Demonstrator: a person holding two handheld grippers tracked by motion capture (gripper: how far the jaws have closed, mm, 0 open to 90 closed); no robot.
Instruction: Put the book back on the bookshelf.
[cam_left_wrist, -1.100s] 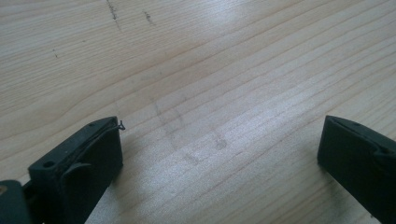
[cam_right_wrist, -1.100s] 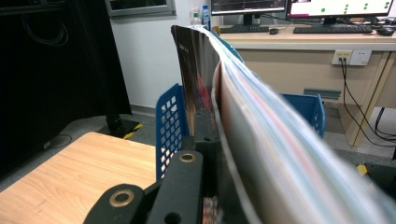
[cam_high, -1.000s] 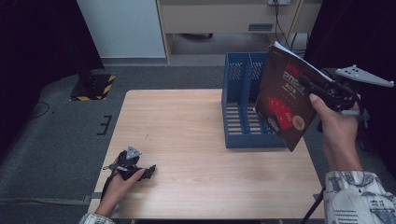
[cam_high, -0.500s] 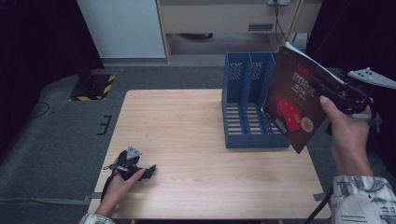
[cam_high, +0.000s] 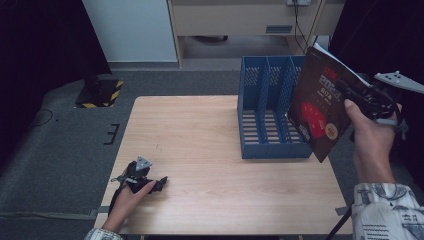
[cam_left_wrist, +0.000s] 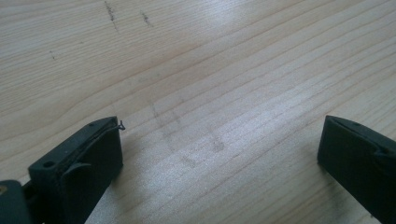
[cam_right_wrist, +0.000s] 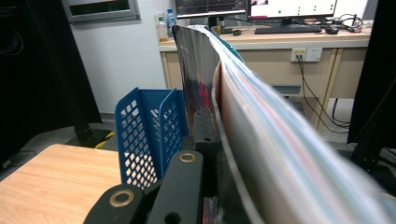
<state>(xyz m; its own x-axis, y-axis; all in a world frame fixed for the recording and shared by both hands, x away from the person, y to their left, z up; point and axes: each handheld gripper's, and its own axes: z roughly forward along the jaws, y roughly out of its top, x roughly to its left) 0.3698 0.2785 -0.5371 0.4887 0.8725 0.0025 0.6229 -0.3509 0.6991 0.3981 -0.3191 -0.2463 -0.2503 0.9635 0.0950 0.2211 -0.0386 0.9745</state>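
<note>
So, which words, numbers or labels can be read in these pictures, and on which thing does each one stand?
Magazine cover, held by the right gripper: large pale print and smaller lines below, too blurred to read.
Red disc on that cover: markings too small to read.
Monitors on the desk behind: screen content too small to read.
Blue file holder, table, left gripper: no text.

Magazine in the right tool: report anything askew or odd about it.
The magazine hangs tilted in the air beside the blue file rack, pinched by the right tool. In the right gripper view its loose pages bow away from the tool. No damage visible.
</note>
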